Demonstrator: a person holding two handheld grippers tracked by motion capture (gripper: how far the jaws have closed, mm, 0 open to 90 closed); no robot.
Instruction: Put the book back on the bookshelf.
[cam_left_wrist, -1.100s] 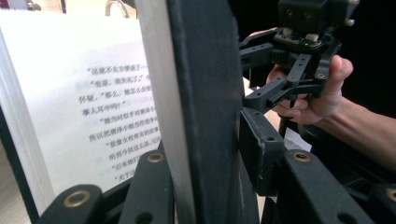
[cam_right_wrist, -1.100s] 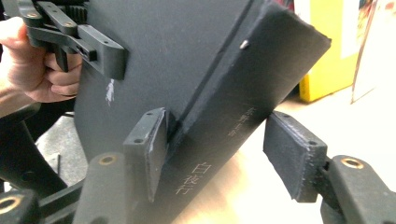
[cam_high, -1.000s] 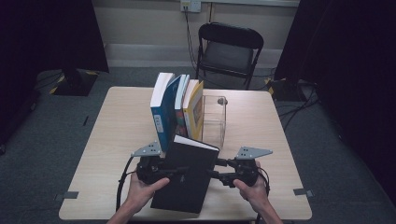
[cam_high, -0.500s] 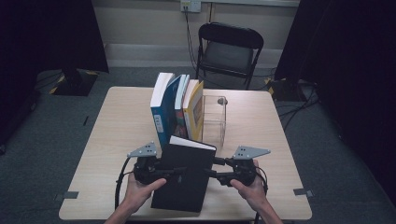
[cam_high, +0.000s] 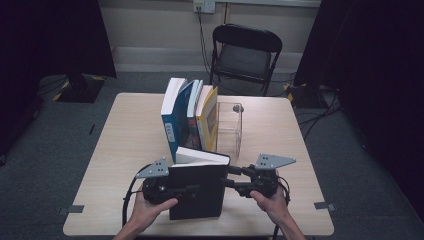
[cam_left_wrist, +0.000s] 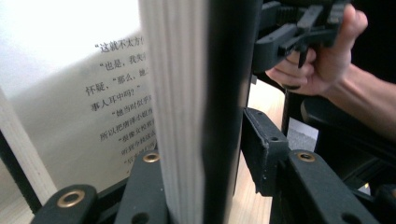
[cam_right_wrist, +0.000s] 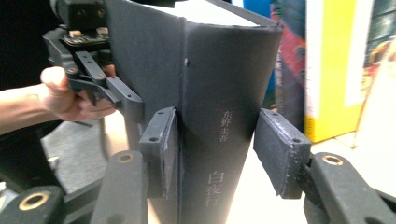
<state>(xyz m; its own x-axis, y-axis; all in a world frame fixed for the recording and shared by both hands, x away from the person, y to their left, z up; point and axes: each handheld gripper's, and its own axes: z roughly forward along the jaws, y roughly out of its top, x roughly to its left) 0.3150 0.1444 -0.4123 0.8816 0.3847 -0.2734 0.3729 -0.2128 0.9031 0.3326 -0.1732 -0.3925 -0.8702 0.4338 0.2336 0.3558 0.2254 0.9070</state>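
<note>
A black book (cam_high: 197, 192) is held on edge above the table's front, spine toward my right gripper (cam_high: 227, 181). My left gripper (cam_high: 187, 189) is shut on it from the opposite side. In the left gripper view its jaws (cam_left_wrist: 205, 154) clamp the black cover and a thick block of pages (cam_left_wrist: 177, 93), and a printed page shows to the left. In the right gripper view my right gripper (cam_right_wrist: 219, 149) straddles the spine (cam_right_wrist: 219, 70). Its jaws have just been closing: the left pad (cam_right_wrist: 161, 140) lies against the cover, while the right pad (cam_right_wrist: 280, 149) stands a little off it.
Behind the held book, several books (cam_high: 190, 120) stand upright against a clear plastic bookend (cam_high: 230, 125) at mid-table. A yellow book (cam_right_wrist: 327, 70) is nearest the bookend. Bare table (cam_high: 130, 135) lies to the left and right. A black chair (cam_high: 245, 50) stands beyond the far edge.
</note>
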